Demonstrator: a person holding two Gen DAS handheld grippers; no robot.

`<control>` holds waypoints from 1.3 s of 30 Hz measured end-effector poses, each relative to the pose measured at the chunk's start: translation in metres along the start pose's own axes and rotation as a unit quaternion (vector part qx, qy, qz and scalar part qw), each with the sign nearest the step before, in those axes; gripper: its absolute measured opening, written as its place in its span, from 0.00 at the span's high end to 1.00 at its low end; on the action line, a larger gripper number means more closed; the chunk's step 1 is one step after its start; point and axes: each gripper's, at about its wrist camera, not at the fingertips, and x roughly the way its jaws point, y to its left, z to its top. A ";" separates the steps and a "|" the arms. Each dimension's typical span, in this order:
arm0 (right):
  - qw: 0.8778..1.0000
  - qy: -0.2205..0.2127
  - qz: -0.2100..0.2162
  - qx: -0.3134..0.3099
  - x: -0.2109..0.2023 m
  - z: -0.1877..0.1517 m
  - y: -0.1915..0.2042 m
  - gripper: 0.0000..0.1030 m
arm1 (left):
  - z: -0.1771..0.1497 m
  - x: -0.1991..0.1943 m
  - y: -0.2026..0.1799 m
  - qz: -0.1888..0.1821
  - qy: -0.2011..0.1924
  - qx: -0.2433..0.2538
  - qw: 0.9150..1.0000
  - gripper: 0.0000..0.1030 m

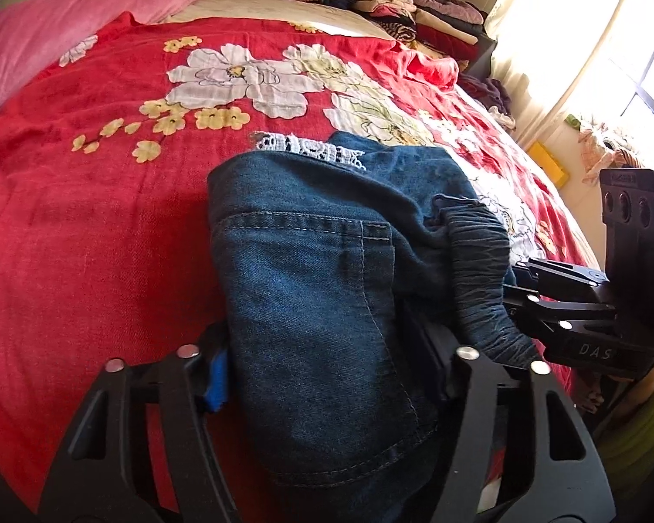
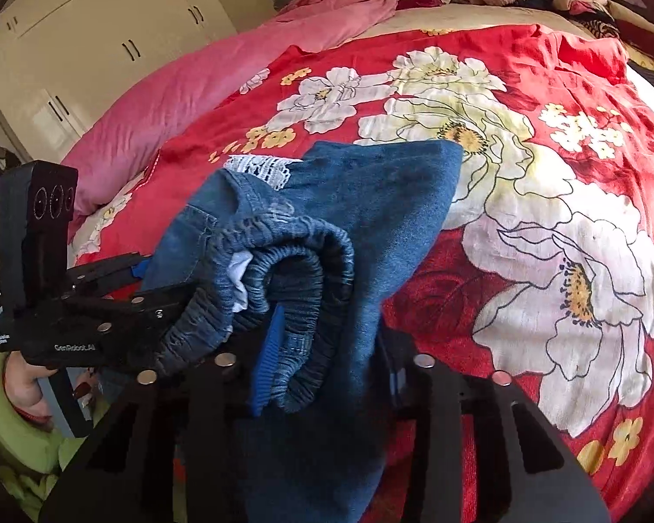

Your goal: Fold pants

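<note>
So this is a bedroom, working on a bed [image 1: 87, 226] covered with a red bedspread printed with big white and yellow flowers. The pants [image 1: 318, 270] are dark blue jeans with an elastic waistband [image 2: 292, 257], bunched up near the front edge of the bed, right in front of me, with a bit of white lace trim [image 1: 309, 150] poking out at the far end. My left claw [image 1: 331, 375] has the denim filling the gap between its fingers, back-pocket stitching facing the camera, and the blue pad on one finger sits right against the cloth, so I'd call that clamped on the pants. My right claw [image 2: 327, 370] is pinched on the gathered waistband side, with fabric draping down over and between its fingers; in the left view it comes in from the right with the ruched band wrapped over its tips. My hand [image 2: 26, 388] in a green sleeve is on the left claw's handle in the right view. Further out, a pink blanket [image 1: 65, 26] is heaped along the left side of the bed, a pile of folded clothes [image 1: 414, 8] sits at the far corner, cream wardrobe doors [image 2: 87, 22] stand behind, and a bright window [image 1: 631, 65] with a pale curtain is off to the right.
</note>
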 end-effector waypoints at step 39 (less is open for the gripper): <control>0.997 -0.058 -0.041 -0.032 0.026 0.101 0.000 0.76 | 0.087 0.010 0.027 0.060 -0.050 0.012 0.997 0.67</control>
